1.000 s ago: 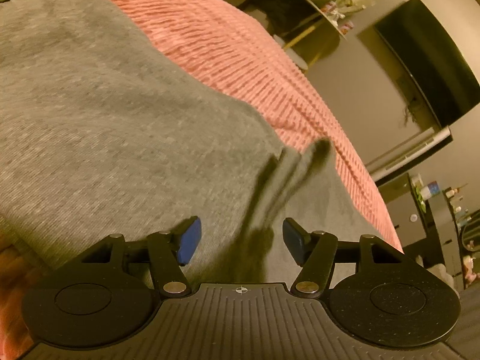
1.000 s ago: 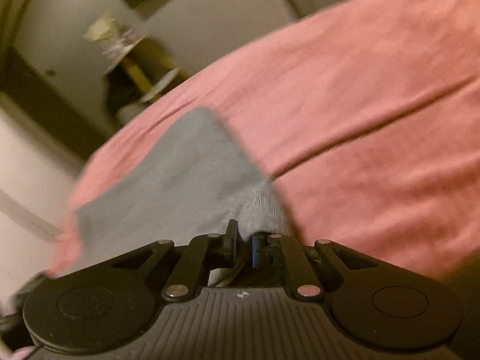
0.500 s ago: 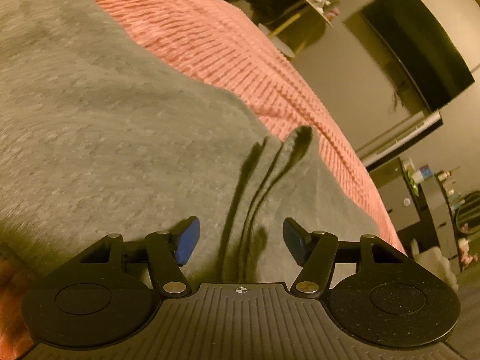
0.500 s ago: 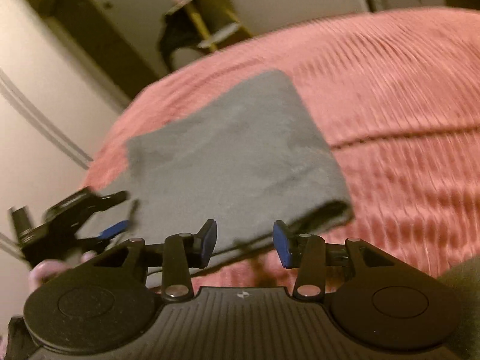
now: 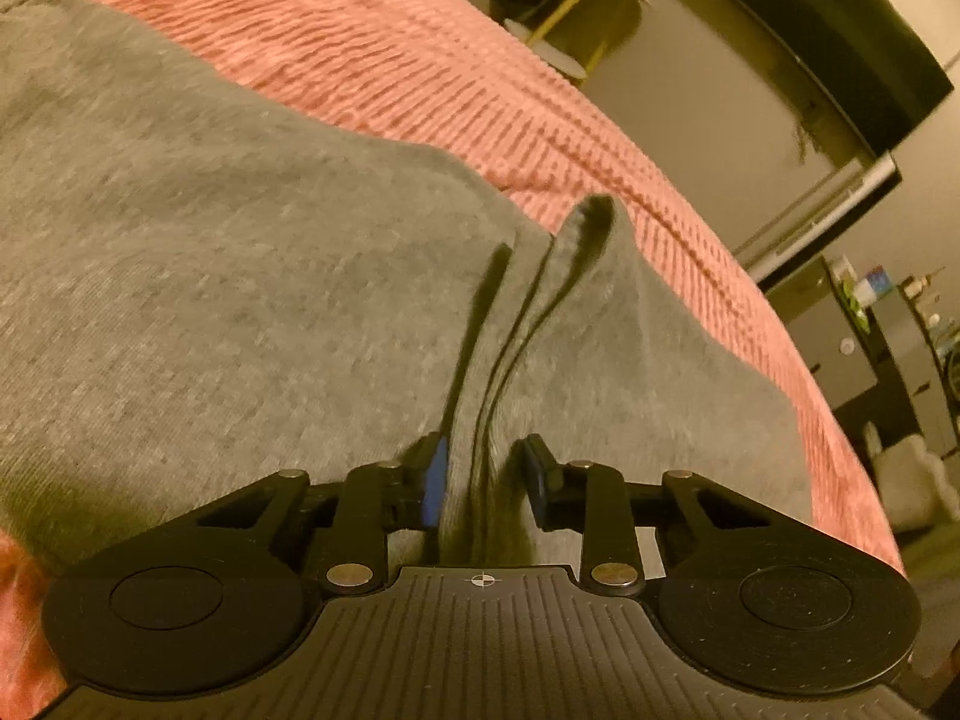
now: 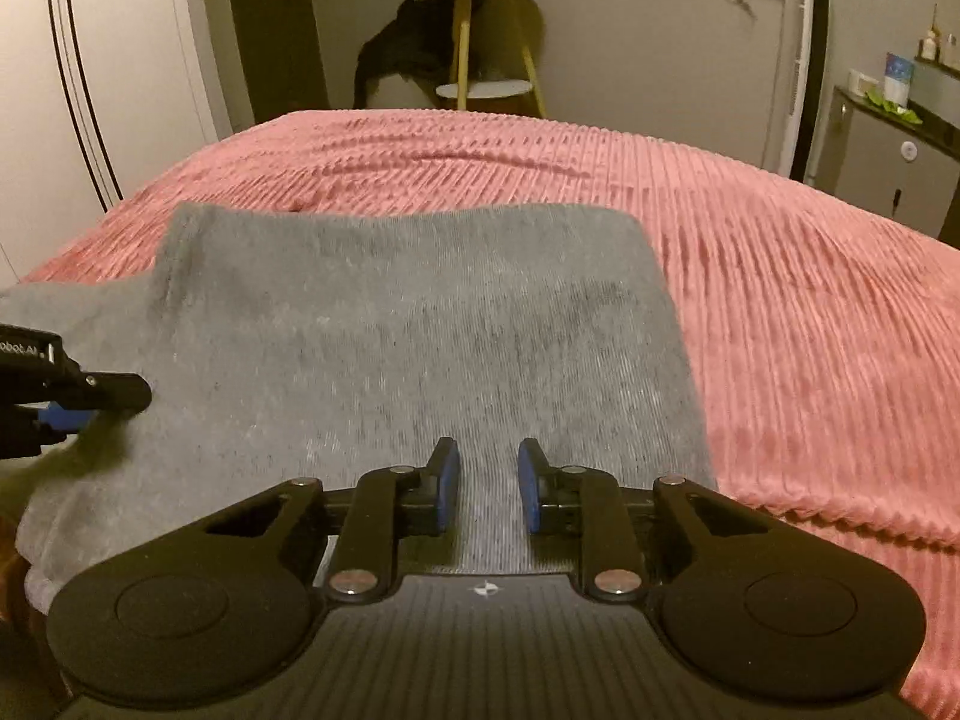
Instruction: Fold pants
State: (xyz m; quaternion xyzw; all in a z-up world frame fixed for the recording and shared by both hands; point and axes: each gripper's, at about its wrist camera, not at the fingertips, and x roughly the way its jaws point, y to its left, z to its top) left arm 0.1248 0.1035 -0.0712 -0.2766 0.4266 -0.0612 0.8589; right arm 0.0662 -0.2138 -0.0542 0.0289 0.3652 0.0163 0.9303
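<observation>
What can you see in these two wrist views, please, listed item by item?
pants: one, grey, folded flat on the bed.
bedspread: one, pink, ribbed, under the pants.
side table: one, yellow legs, beyond the bed's far end.
dark cloth: one, black, draped beside the side table.
cabinet: one, grey, at the right wall, small items on top.
left gripper: one, black with blue pads, its fingers have just been closing on a pinched ridge of the pants.
right gripper: one, black with blue pads, fingers just been closing, over the pants' near edge.
</observation>
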